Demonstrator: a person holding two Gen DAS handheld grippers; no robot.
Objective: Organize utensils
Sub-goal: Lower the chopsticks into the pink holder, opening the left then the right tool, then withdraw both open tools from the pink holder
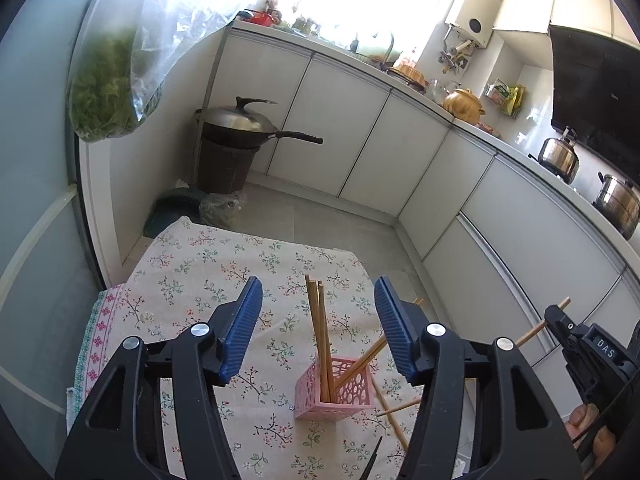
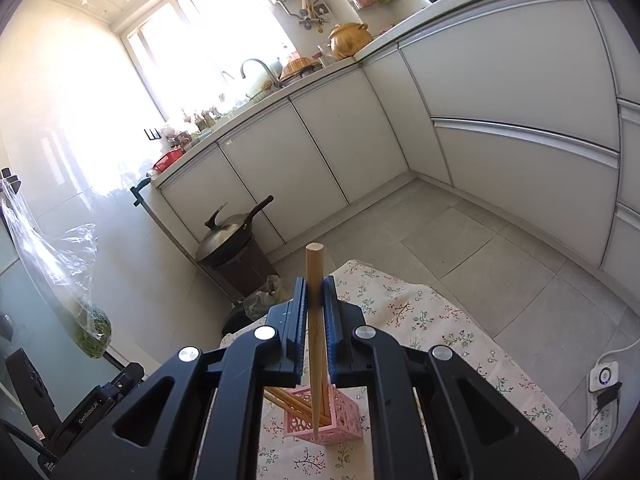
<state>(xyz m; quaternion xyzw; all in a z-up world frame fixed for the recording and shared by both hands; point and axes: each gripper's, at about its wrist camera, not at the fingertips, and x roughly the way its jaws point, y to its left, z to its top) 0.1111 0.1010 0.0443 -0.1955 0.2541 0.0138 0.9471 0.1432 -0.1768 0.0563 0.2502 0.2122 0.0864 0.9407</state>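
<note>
Left wrist view: the left gripper (image 1: pixel 318 300) stands wide open, holding nothing, above a pink basket (image 1: pixel 336 390) on the flowered tablecloth (image 1: pixel 192 276). Several chopsticks (image 1: pixel 320 332) stand in the basket; more lie just to its right.

Right wrist view: the right gripper (image 2: pixel 316 294) is clamped on one chopstick (image 2: pixel 315 320), its tip over the basket (image 2: pixel 320 424).
</note>
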